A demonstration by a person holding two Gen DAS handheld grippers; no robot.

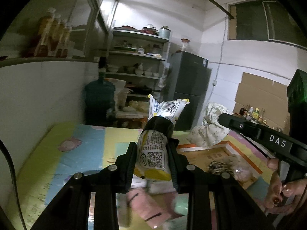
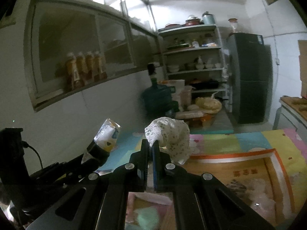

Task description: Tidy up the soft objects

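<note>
My left gripper (image 1: pixel 152 149) is shut on a white and yellow snack packet (image 1: pixel 153 153) with a barcode and a black band around it, held above the table. The packet also shows in the right wrist view (image 2: pixel 107 136), at the left. My right gripper (image 2: pixel 152 145) is shut on a white floral cloth (image 2: pixel 170 136), held up above the table. The cloth also shows in the left wrist view (image 1: pixel 209 126), beside the right gripper's body (image 1: pixel 259 132). Pink and green soft items (image 1: pixel 153 205) lie blurred below the left gripper.
A pastel patchwork mat (image 1: pixel 76 153) covers the table. An orange-rimmed cardboard box (image 2: pixel 239 170) lies on it at the right, with a clear bag (image 1: pixel 226 166) inside. A water jug (image 2: pixel 157 99), shelves (image 2: pixel 193 61) and a fridge (image 2: pixel 249 76) stand behind.
</note>
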